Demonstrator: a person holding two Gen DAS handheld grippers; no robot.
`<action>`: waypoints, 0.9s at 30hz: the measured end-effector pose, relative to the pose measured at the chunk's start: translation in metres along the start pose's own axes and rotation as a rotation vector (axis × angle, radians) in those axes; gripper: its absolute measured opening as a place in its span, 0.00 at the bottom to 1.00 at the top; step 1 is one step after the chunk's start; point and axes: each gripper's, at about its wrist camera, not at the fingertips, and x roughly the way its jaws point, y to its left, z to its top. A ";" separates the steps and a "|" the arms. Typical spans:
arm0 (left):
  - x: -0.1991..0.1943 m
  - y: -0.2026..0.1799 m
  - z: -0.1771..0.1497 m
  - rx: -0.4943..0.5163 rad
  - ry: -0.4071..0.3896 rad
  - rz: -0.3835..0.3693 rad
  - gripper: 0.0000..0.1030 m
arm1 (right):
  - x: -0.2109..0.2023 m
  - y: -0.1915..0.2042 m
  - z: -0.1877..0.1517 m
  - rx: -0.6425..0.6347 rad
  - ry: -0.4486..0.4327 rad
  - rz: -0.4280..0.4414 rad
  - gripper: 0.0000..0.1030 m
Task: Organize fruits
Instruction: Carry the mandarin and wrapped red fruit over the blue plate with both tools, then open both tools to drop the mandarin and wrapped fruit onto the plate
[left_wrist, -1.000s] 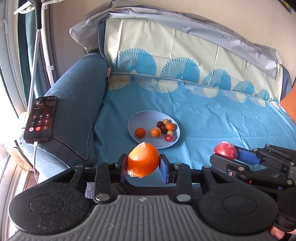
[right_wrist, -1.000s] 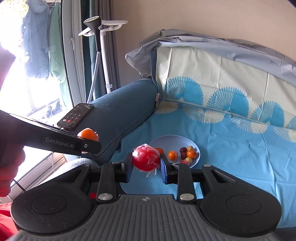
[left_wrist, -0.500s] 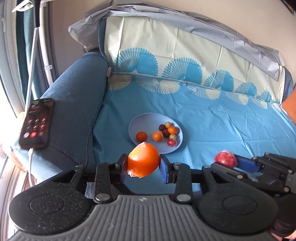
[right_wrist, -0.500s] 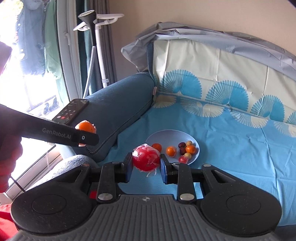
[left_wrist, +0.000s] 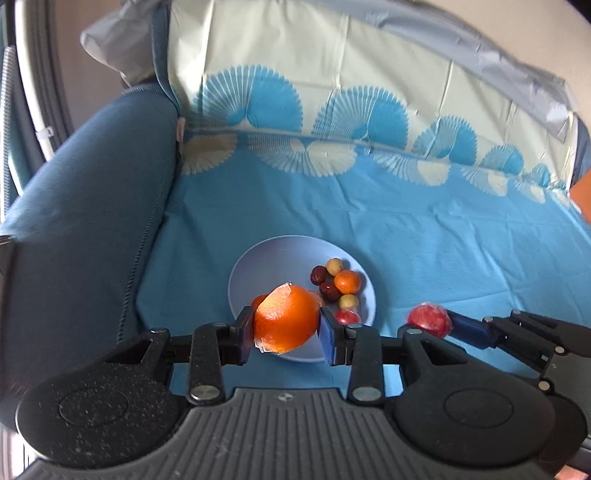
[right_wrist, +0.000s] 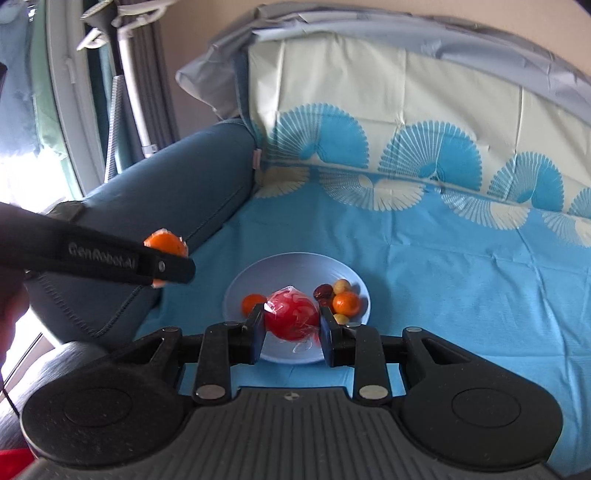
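Down in the lower middle of my left wrist view, my left gripper (left_wrist: 287, 325) is clamped on a wrapped orange (left_wrist: 286, 319), one blue pad pressed against each side, with a bit of clear film sticking out at the top and bottom. It hangs above the near edge of the pale blue plate (left_wrist: 258, 266), which sits on the blue cloth (left_wrist: 424, 236) in the middle of the frame. On the plate's right half there's a little cluster: a small orange fruit (left_wrist: 347, 281), two dark red ones (left_wrist: 323, 282), a couple of yellowish ones and a red one, all touching or just beside each other.

Over at the lower right of that same view you can see my right gripper (left_wrist: 432, 319) from the side, with the red fruit (left_wrist: 429, 318) in it.

In the right wrist view, lower middle, the right gripper's pads are squeezed on that red fruit, which is also wrapped in clear film, and it hovers over the plate's near part. The left gripper comes in from the left edge there with the orange poking out behind it. A dark blue armrest (right_wrist: 173, 192) fills the left side.
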 end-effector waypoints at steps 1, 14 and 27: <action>0.010 0.001 0.003 0.006 0.005 -0.001 0.39 | 0.010 -0.002 0.002 0.003 0.004 -0.006 0.30; 0.117 0.001 0.034 0.026 0.084 0.031 0.39 | 0.122 -0.037 0.005 0.046 0.078 -0.023 0.30; 0.127 0.002 0.038 0.065 0.011 0.114 1.00 | 0.160 -0.048 0.005 0.050 0.113 0.039 0.70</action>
